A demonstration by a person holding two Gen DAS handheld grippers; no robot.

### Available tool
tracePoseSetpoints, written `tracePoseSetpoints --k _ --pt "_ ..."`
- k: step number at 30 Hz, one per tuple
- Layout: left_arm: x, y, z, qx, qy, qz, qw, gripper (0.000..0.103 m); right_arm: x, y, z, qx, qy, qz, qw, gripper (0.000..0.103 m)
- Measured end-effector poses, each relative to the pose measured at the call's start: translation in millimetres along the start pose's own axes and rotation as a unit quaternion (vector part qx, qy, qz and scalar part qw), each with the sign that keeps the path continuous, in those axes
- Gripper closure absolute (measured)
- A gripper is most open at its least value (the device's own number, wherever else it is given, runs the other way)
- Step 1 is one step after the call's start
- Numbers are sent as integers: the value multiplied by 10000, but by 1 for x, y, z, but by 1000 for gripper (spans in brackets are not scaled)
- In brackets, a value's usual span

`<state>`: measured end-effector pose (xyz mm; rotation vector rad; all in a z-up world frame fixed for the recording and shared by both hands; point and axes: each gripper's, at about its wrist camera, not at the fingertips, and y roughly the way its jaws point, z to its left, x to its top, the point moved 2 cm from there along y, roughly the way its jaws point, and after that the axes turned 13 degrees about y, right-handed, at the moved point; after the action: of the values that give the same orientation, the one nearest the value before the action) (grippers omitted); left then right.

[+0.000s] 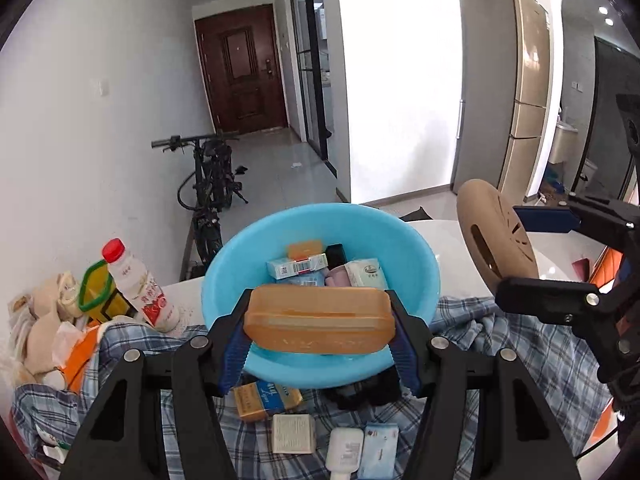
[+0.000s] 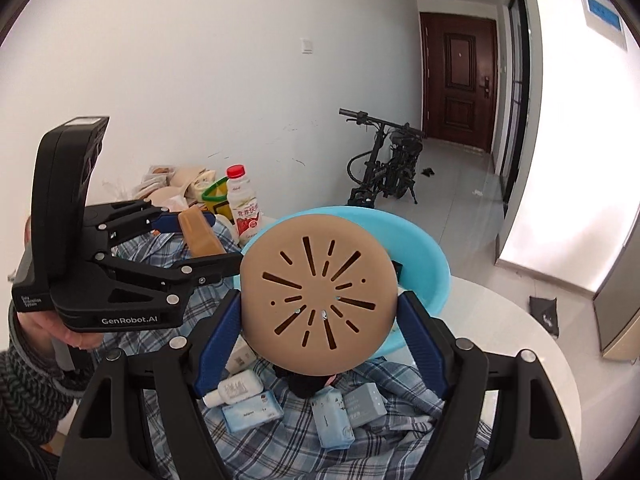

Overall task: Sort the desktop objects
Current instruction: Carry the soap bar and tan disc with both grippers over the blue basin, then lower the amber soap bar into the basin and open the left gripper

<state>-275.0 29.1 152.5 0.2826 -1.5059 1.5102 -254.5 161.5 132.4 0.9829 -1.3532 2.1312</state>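
Soap box (image 1: 318, 318), orange and translucent, sits clamped lengthwise between the blue pads of the left gripper (image 1: 318, 336), lifted clear above the near rim of the blue basin (image 1: 224, 280). To the right of the basin the right gripper (image 2: 320, 320) is clenched on a tan round disc (image 2: 318, 292) cut with radiating slots, its pads pressing the disc's two edges; the disc hangs in the air just in front of the basin and hides much of it in the right wrist view. Inside the basin lie a smaller orange box (image 1: 306, 249), a white and blue carton (image 1: 298, 267), a black item (image 1: 336, 255) and a pale green-printed pack (image 1: 366, 274). The basin stands on a white table (image 1: 444, 236) with a blue plaid cloth (image 1: 520, 344) rumpled around its near side. On the cloth below the basin lie a yellow box (image 1: 266, 398), a small white box (image 1: 294, 434), a white bottle (image 1: 344, 454) and a blue tissue pack (image 1: 378, 454). Left of the basin stands a red-capped drink bottle (image 1: 138, 286), with a yellow oil jug (image 1: 98, 290) just behind it and a heap of bags beyond. A hand (image 2: 60, 326) in a grey knitted sleeve holds the left gripper. Far behind the basin a folded bike (image 1: 212, 176) leans by the wall, near a dark door (image 1: 240, 68).
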Motion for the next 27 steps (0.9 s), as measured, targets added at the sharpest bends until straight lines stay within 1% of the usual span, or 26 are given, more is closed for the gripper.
tracePoseSetpoints --k 1,4,9,10,12,13,16,20,24,27 --pt "4 4 3 -20 -54 8 10000 40 6 4 -3 18 44 54 10000 27" --pt "16 15 12 83 -136 27 9999 40 22 15 -13 83 217 171 9996 27" --pt "38 41 29 -134 -366 189 9991 40 42 34 -29 54 402 206 9990 27" --pt "43 46 33 -118 -445 175 9988 40 46 39 -33 52 396 232 9989 27" --pt "50 58 46 78 -669 105 9977 40 56 50 -41 3 450 248 9987 27" --pt "54 65 53 120 -766 109 9969 40 60 56 -47 -33 537 266 9982 27" --pt "64 94 69 -86 -881 343 9955 40 75 75 -61 -23 685 379 9969 27" --pt "71 127 86 -119 -1063 687 9919 40 88 96 -72 -157 819 479 9954 27" --pt "65 157 102 -281 -1483 853 9849 40 99 116 -70 -559 714 643 9938 27" --pt "59 180 109 -304 -1650 1069 9800 40 105 131 -66 -746 577 934 9911 27"
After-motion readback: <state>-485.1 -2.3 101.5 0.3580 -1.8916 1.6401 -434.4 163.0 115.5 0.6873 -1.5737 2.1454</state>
